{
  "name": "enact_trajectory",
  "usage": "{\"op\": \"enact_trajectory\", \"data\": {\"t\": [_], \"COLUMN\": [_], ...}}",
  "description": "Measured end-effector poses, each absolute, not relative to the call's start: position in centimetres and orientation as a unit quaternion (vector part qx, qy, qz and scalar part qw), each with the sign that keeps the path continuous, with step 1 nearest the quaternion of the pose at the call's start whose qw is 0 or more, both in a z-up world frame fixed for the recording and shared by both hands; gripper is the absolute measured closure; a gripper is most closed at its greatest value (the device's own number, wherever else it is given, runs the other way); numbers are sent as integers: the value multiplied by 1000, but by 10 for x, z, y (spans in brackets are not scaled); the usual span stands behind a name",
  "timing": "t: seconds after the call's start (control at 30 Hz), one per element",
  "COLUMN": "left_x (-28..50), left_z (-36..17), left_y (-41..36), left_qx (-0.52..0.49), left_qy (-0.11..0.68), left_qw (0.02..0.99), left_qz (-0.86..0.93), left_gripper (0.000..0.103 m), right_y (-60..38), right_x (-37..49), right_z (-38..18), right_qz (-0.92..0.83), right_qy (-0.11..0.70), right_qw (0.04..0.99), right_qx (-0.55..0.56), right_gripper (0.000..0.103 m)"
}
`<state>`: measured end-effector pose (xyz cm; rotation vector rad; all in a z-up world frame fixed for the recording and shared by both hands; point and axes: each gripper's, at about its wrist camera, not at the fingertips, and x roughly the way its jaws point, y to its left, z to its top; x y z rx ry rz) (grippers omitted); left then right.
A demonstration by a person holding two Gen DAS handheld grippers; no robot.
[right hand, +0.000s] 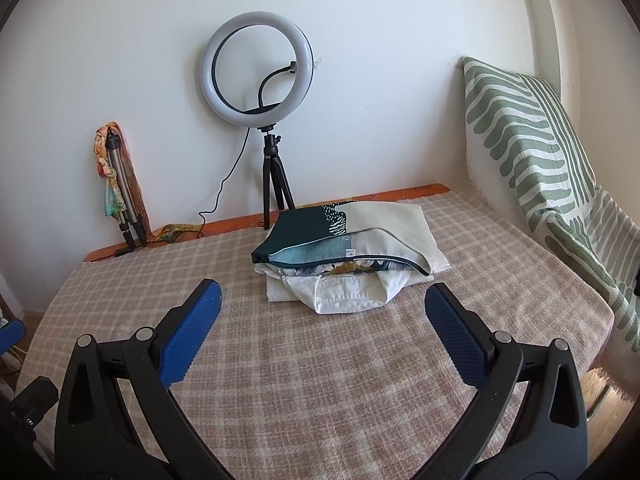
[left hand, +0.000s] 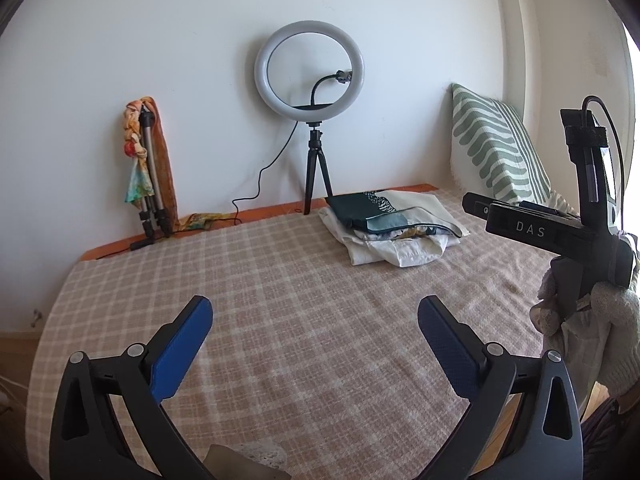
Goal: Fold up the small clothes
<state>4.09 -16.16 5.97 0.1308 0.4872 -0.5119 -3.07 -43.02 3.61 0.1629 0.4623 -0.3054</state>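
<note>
Both tongs gape with nothing held, and the right tongs [right hand: 322,312] sit nearer the stack of folded clothes [right hand: 348,256], dead ahead on the checked bed cover [right hand: 320,380], long axis crosswise; the left tongs [left hand: 316,328] see the stack ahead and to the right.

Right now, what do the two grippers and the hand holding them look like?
Each gripper, left and right, has black curved arms, silver pivot pins and textured blue pads. The right one's body reads "DAS" and carries a black cable. A fuzzy cream glove holds it.

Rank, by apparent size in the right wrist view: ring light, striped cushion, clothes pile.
1. striped cushion
2. clothes pile
3. ring light
The cushion looks largest, though fisheye stretching makes this unsure.
</note>
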Motion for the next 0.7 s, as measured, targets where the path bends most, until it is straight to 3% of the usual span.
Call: {"op": "enact_trajectory", "data": {"t": [0.7], "left_x": [35], "left_z": [58], "left_y": [-164], "left_qx": [82], "left_qy": [240], "left_qw": [932], "left_qz": [-258], "left_gripper": [1], "right_y": [-439], "right_x": [-34], "right_z": [30], "right_qz": [-159], "right_qy": [217], "right_qw": [957], "right_qx": [111], "right_gripper": [0]}}
